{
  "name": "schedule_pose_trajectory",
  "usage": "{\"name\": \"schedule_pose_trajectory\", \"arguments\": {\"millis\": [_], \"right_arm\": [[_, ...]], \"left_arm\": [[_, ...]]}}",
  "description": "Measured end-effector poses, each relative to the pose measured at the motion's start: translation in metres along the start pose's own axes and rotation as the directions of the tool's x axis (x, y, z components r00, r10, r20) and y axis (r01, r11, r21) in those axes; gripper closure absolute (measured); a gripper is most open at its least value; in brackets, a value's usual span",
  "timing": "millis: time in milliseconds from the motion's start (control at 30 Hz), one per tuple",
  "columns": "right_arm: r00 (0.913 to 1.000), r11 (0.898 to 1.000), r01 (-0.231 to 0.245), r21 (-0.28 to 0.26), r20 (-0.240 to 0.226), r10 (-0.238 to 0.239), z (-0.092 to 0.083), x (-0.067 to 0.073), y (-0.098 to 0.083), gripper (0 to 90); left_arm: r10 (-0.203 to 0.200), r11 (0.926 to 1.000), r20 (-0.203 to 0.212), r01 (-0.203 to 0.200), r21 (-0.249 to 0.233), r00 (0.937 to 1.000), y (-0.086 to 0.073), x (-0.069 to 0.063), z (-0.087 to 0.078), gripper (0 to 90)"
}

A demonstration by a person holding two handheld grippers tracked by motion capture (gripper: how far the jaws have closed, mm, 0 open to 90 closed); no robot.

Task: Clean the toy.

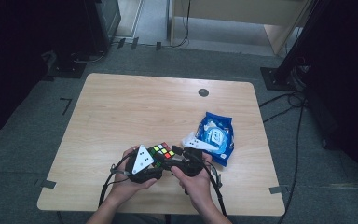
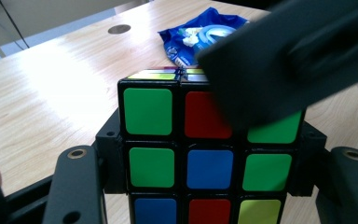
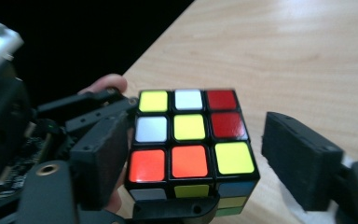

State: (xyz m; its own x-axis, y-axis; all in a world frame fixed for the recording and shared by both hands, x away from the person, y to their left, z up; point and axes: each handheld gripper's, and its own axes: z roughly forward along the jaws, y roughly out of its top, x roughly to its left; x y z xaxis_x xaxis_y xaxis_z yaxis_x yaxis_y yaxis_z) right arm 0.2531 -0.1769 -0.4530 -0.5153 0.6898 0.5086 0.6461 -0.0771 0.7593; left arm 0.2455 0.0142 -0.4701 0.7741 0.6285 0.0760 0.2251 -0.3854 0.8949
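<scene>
On the wooden bench (image 1: 121, 107), near your edge, you hold the puzzle cube (image 1: 163, 151) up between both grippers.

The left gripper (image 1: 156, 163) has its jaws clamped on the cube's sides; the right gripper (image 1: 179, 156) stands open around it, one jaw clearly apart. You seem to be re-gripping between turns: next, close squarely on one layer. The blue packet (image 1: 216, 135) looks sealed; contents hidden.

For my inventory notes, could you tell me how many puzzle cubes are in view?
1: the puzzle cube sits between the left gripper and the right gripper, above the table's near edge.
</scene>
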Motion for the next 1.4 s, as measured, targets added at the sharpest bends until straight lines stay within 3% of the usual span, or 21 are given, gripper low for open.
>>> {"name": "schedule_pose_trajectory", "arguments": {"millis": [67,300,467,567,733,900,1033,1200,1300,1400], "right_arm": [[0.9995,1.000,-0.017,0.005,-0.028,0.017,0.000,-0.001,-0.001,33.2],[0.9997,1.000,0.018,0.013,0.015,-0.018,0.000,0.002,-0.002,34.4],[0.9949,0.996,0.074,0.039,0.066,-0.077,0.003,0.006,-0.005,34.4],[0.9940,0.996,0.085,0.038,0.065,-0.088,0.003,0.005,-0.004,34.2],[0.9955,0.996,0.088,-0.018,0.037,-0.088,-0.005,0.002,0.002,26.5],[0.9981,0.992,0.061,-0.114,0.019,-0.059,-0.021,-0.010,0.006,27.4],[0.9954,0.991,0.095,-0.093,0.020,-0.093,-0.014,-0.013,-0.007,27.0],[0.9900,0.989,0.141,-0.038,0.001,-0.141,0.008,-0.008,-0.026,25.2],[0.9874,0.986,0.158,-0.047,-0.009,-0.158,0.017,-0.003,-0.030,24.2],[0.9871,0.986,0.158,-0.062,-0.019,-0.159,0.020,0.003,-0.031,23.0]], "left_arm": [[0.007,1.0000,-0.004,-0.007,0.002,1.0000,0.000,-0.001,0.001,34.2],[0.014,0.9997,-0.006,-0.014,0.020,0.9999,-0.001,-0.004,0.004,34.0],[0.012,0.9991,-0.003,-0.011,0.042,0.9999,-0.002,-0.004,0.007,33.4],[0.025,0.9989,-0.007,-0.025,0.039,0.9997,-0.001,-0.003,0.006,33.8],[-0.025,0.9989,-0.025,0.026,0.040,0.9994,-0.003,0.010,0.002,33.9],[-0.115,0.9928,-0.077,0.117,0.023,0.9903,-0.003,0.038,-0.012,33.9],[-0.150,0.9885,-0.087,0.151,0.007,0.9849,-0.001,0.049,-0.020,33.9],[-0.157,0.9875,-0.072,0.157,-0.016,0.9849,0.003,0.046,-0.021,33.9],[-0.162,0.9866,-0.037,0.161,-0.024,0.9861,0.005,0.041,-0.020,33.9],[-0.177,0.9839,-0.035,0.177,-0.026,0.9835,0.008,0.036,-0.018,33.9]]}}
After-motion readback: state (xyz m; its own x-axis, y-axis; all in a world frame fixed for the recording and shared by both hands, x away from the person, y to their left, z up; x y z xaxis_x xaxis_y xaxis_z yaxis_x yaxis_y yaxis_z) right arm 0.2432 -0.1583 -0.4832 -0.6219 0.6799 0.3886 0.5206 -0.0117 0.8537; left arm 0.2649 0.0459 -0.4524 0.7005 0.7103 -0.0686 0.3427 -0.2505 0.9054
